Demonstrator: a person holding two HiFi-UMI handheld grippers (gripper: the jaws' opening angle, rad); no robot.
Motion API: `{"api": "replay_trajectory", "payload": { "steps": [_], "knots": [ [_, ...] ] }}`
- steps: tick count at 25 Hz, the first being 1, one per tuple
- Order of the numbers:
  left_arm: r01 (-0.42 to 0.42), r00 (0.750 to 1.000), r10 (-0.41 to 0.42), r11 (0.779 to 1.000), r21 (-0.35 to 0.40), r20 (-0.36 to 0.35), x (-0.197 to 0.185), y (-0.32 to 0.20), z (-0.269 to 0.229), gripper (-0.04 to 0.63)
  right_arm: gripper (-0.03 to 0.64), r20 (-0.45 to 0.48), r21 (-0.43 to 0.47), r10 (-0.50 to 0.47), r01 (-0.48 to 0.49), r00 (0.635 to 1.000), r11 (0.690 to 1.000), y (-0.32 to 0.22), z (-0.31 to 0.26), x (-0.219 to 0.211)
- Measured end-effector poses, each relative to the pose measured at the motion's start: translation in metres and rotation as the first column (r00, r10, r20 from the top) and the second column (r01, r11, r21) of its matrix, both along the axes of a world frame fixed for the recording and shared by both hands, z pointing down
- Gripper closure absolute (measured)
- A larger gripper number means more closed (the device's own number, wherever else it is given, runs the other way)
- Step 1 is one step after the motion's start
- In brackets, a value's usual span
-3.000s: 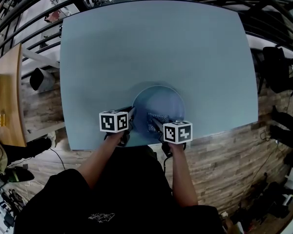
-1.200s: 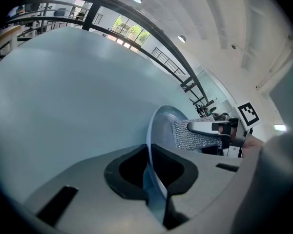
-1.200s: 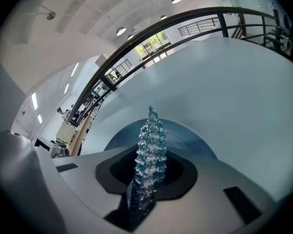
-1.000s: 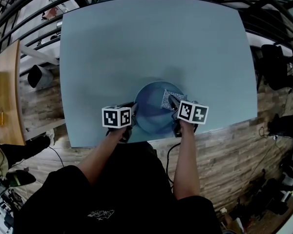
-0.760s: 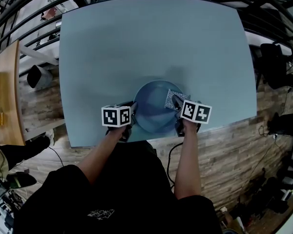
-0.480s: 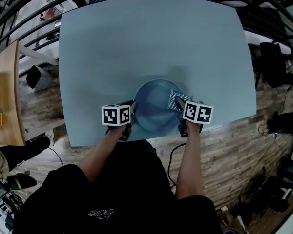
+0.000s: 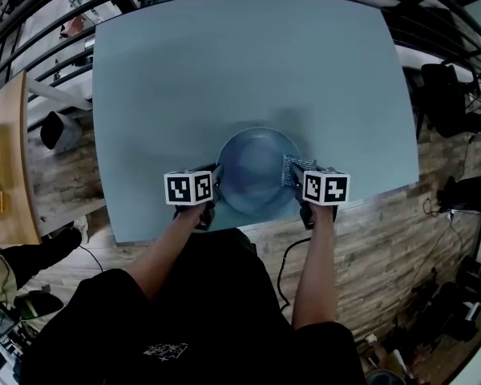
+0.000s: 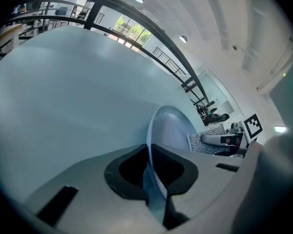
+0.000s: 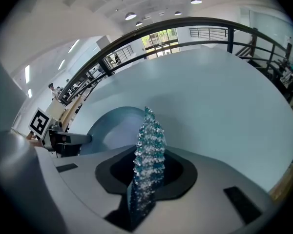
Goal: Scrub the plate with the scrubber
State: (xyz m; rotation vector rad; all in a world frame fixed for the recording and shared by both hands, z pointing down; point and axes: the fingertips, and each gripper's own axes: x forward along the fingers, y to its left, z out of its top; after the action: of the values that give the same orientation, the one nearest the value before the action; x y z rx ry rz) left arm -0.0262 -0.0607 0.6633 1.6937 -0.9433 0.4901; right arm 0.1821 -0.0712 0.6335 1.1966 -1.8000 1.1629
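Blue-grey plate (image 7: 252, 171), near the front edge of the table (image 7: 248, 62), is clamped at its left rim by the left gripper (image 7: 216, 184). The mesh scrubber (image 7: 293, 169), pinched in the right gripper (image 7: 300, 180), has been swept from centre to right rim, one stroke seemingly completed.

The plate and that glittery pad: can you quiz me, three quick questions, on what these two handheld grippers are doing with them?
1. True or false: the left gripper is shut on the rim of the plate.
2. What is the right gripper clamping? A the scrubber; B a spoon; C nothing.
3. Fill in: in the head view, the scrubber is at the plate's ___ edge.
Key: 1 true; 2 A; 3 right.
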Motion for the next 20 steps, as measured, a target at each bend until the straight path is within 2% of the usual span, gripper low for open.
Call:
{"api": "replay_trajectory", "payload": {
  "steps": [6, 20],
  "knots": [
    [0.006, 1.0, -0.006, 1.0, -0.006, 0.004, -0.001, 0.0, 0.0, 0.56, 0.534, -0.004, -0.023, -0.046, 0.046, 0.999, 0.999, 0.016, 0.0, -0.003],
    [0.007, 1.0, -0.007, 1.0, -0.007, 0.006, -0.004, -0.001, 0.0, 0.56, 0.534, 0.131, -0.048, -0.023, 0.03, 0.991, 0.998, 0.044, 0.005, -0.041]
  ]
}}
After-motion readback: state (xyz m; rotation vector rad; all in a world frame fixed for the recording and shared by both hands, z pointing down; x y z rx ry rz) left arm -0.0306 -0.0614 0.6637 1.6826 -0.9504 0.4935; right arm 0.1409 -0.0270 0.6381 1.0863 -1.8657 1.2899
